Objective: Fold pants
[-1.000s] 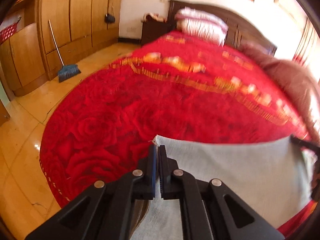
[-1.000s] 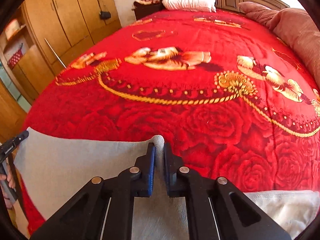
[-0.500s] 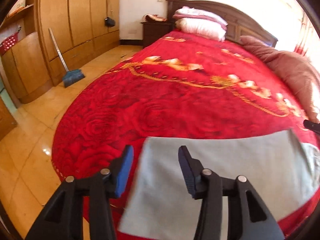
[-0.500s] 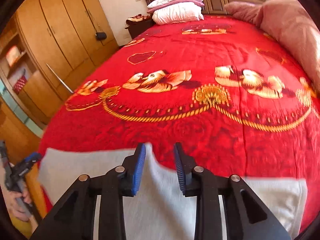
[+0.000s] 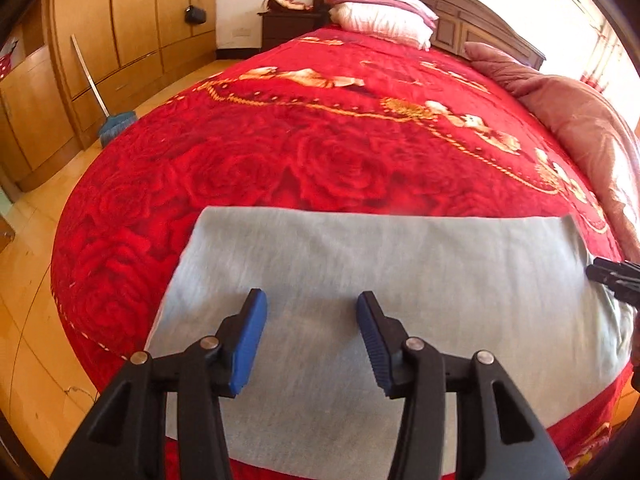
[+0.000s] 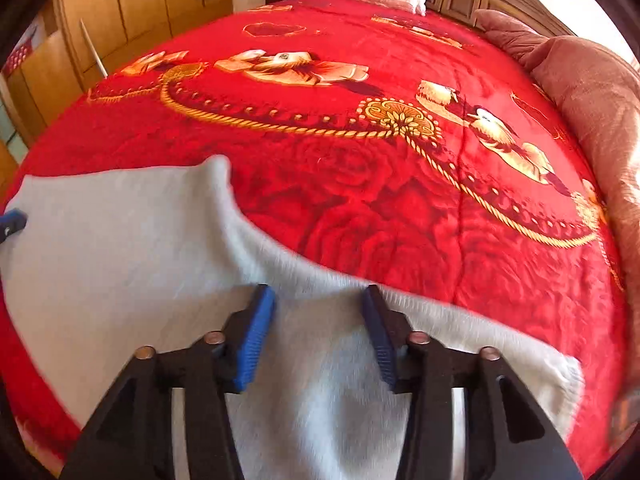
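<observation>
Light grey pants (image 5: 380, 268) lie folded flat on the near end of a red rose-patterned bedspread (image 5: 320, 152); they also show in the right wrist view (image 6: 120, 248). My left gripper (image 5: 310, 336) is open and empty, hovering above the pants' left part. My right gripper (image 6: 318, 328) is open and empty above the pants' right part, near their far edge. The right gripper's tip shows at the right edge of the left wrist view (image 5: 614, 280). The left gripper's blue pad shows at the left edge of the right wrist view (image 6: 12, 220).
Pillows (image 5: 380, 16) and a dark headboard (image 5: 460, 12) are at the bed's far end. A pink quilt (image 5: 580, 120) lies along the right side. Wooden wardrobes (image 5: 120, 20) and a blue broom (image 5: 112, 120) stand left, beyond the tiled floor (image 5: 24, 300).
Both grippers were shut on the pants' far edge one second ago. They opened, let the cloth drop flat on the bed, and pulled back toward me.
</observation>
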Motion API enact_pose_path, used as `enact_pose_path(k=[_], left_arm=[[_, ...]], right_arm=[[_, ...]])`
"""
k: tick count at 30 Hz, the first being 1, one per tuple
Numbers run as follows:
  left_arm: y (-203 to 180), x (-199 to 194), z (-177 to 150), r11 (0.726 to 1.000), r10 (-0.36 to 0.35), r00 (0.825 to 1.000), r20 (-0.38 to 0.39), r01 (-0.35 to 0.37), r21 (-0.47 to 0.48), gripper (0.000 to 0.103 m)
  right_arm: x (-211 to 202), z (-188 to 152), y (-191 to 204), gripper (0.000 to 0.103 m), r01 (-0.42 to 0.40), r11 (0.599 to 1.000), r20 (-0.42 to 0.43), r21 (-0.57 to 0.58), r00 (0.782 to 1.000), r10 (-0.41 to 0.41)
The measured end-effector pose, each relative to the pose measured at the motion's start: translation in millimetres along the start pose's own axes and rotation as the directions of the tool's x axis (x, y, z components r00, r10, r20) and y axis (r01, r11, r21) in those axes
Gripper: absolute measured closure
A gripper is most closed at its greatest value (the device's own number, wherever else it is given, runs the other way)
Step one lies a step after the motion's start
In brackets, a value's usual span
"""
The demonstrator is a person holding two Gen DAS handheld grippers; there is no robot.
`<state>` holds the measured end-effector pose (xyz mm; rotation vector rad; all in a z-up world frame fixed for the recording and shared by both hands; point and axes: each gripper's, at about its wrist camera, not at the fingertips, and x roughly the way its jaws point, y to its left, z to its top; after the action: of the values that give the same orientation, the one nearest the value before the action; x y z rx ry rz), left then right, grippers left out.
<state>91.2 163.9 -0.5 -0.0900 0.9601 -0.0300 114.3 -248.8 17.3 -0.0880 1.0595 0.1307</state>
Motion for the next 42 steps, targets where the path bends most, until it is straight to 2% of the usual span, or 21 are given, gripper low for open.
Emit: enact_pose_path(k=[2,3,4,5,7,10,12,15,17,18,20,21,23,25,28,31,34,39,42], left_arm=[[2.3,0.2,-1.5,1.000,0.000,1.000,-0.002,-0.001,-0.011,0.052],[2.0,-0.1,-1.4,1.000,0.004,1.000,-0.003,-0.004,-0.009,0.052],[1.7,-1.1,-2.2,1.000,0.009,1.000,-0.004,-0.009,-0.005,0.052],[-0.3,-0.8,-2.3,1.000,0.014,1.000,-0.006,-0.014,0.003,0.052],[-1.0,-0.9,-2.6,1.000,0.021,1.000,-0.009,-0.020,0.014,0.052],[0.9,-2.7,-2.6,1.000,0.016,1.000,-0.013,-0.016,0.002,0.052],[3.2,-6.4,-3.2,1.000,0.010,1.000,-0.014,-0.011,-0.018,0.052],[6.4,-14.3,-6.8,0.999,-0.006,1.000,-0.002,0.006,-0.046,0.052],[7.2,-18.8,-8.1,0.998,-0.018,1.000,0.012,0.019,-0.055,0.052],[7.2,-20.4,-9.2,0.998,-0.022,1.000,0.018,0.023,-0.056,0.052],[5.1,-17.1,-10.1,0.999,-0.006,1.000,0.001,0.006,-0.041,0.052],[3.5,-11.6,-9.3,1.000,0.014,1.000,-0.020,-0.014,-0.027,0.052],[0.9,-3.8,-5.6,0.999,0.038,0.999,-0.019,-0.038,0.000,0.049],[1.9,2.3,-0.7,0.998,0.063,0.998,-0.013,-0.062,0.012,0.045],[6.8,7.1,6.0,0.998,0.070,0.997,-0.014,-0.070,-0.005,0.039],[8.0,6.7,5.9,0.998,0.066,0.998,-0.015,-0.066,0.001,0.037],[10.1,-0.5,3.4,0.998,0.059,0.998,-0.027,-0.060,-0.007,0.038],[15.0,-28.4,-11.2,1.000,0.011,1.000,-0.016,-0.012,-0.025,0.038],[15.0,-43.5,-25.0,1.000,-0.016,1.000,-0.014,0.016,-0.011,0.038]], right_arm=[[12.3,9.7,-13.9,0.026,0.051,0.996,0.015,0.068,0.999,-0.052],[16.1,11.9,-22.1,0.025,0.039,0.992,0.024,0.116,0.999,-0.042],[17.4,13.1,-28.9,0.026,0.017,0.988,0.036,0.154,0.999,-0.023],[16.3,14.1,-34.0,0.038,0.015,0.985,0.043,0.175,0.999,-0.022],[9.8,14.2,-42.6,0.053,0.048,0.981,0.025,0.186,0.998,-0.054],[-21.3,2.3,-68.5,0.053,0.006,0.963,0.050,0.269,0.999,-0.020],[-49.2,-14.2,-86.1,0.053,-0.057,0.947,0.086,0.315,0.996,0.032],[-74.4,-40.6,-99.1,0.053,-0.106,0.943,0.085,0.315,0.993,0.084],[-78.7,-55.7,-100.3,0.056,-0.065,0.955,0.049,0.290,0.997,0.053],[-74.1,-61.1,-101.3,0.057,0.011,0.963,0.003,0.271,1.000,-0.012],[-56.0,-68.6,-107.2,0.071,0.169,0.955,-0.074,0.243,0.985,-0.156],[-45.8,-72.3,-112.5,0.071,0.206,0.952,-0.083,0.229,0.978,-0.191],[-40.2,-73.5,-122.1,0.071,0.179,0.949,-0.027,0.260,0.984,-0.178],[-38.8,-69.7,-126.5,0.072,0.177,0.935,-0.019,0.307,0.984,-0.180],[-35.5,-66.3,-123.2,0.072,0.198,0.937,-0.017,0.287,0.979,-0.202],[-40.9,-65.8,-130.4,0.072,0.165,0.932,-0.023,0.324,0.986,-0.166],[-59.9,-70.9,-132.9,0.072,0.115,0.916,-0.015,0.384,0.993,-0.119],[-107.6,-86.7,-112.1,0.070,0.080,0.924,0.037,0.373,0.994,-0.101],[-121.5,-100.5,-98.1,0.070,0.041,0.927,0.039,0.372,0.997,-0.060]])
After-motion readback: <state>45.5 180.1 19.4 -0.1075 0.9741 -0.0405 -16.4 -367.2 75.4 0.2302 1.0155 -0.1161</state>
